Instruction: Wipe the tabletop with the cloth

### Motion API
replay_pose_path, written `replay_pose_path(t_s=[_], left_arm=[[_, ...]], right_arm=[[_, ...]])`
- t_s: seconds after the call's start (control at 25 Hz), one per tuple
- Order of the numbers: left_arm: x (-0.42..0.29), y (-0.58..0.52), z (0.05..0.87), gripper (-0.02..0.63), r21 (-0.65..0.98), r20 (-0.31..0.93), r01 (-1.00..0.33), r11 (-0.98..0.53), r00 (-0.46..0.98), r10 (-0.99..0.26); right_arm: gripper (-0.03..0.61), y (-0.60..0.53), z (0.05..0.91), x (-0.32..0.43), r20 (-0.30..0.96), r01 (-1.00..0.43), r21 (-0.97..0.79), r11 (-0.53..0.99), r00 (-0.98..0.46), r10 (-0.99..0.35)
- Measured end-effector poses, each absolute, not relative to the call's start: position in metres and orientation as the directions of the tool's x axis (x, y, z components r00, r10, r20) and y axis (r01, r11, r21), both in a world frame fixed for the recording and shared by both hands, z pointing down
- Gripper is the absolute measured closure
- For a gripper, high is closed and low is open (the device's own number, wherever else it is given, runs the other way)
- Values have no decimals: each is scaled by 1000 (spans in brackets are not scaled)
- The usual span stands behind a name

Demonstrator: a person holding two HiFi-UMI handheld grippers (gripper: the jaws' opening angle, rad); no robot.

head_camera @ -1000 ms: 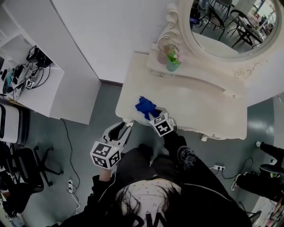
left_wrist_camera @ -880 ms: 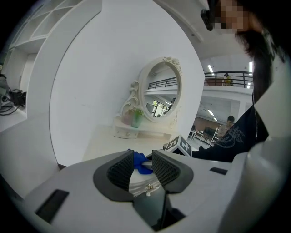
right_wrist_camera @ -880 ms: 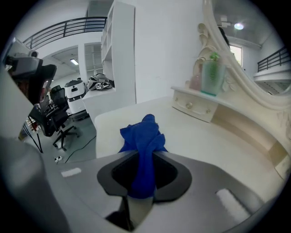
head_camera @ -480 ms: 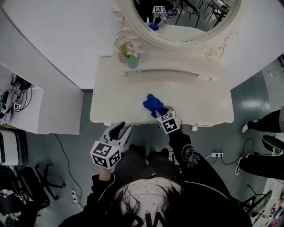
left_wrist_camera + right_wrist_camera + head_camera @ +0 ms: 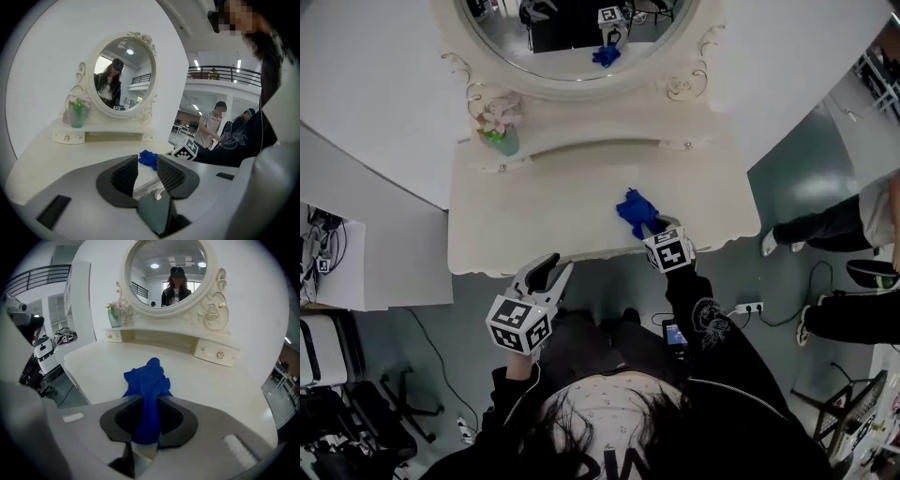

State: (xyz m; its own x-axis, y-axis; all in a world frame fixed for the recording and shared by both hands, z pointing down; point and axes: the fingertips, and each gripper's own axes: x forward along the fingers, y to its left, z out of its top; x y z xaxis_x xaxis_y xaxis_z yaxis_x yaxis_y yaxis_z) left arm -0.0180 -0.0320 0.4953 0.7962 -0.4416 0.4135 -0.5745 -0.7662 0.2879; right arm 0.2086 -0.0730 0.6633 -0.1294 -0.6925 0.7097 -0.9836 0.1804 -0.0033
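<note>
A crumpled blue cloth (image 5: 635, 211) (image 5: 147, 383) (image 5: 148, 158) rests on the cream tabletop (image 5: 544, 216) of a dressing table, near its front edge at the right of centre. My right gripper (image 5: 654, 230) (image 5: 148, 416) is shut on the near end of the cloth, which bunches up ahead of the jaws. My left gripper (image 5: 546, 274) (image 5: 146, 172) hangs off the table's front edge, lower left of the cloth, open and holding nothing.
An oval mirror (image 5: 572, 33) in an ornate frame stands at the back of the table. A green vase with pink flowers (image 5: 501, 131) sits on the raised shelf at back left. A white cabinet (image 5: 356, 262) is left of the table. People (image 5: 213, 126) stand at the right.
The head view has swung so the table now sits further left and higher. My right gripper and the cloth have moved a little rightwards along the tabletop. The left gripper stays off the front edge.
</note>
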Motion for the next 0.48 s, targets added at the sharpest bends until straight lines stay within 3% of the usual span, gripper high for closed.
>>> replay_pose_path(t_s=[0.48], left_arm=[[77, 8, 501, 489, 282, 421, -536, -796, 815, -399]], right_arm=[[492, -9, 663, 367, 707, -1000, 28, 12, 11, -708]])
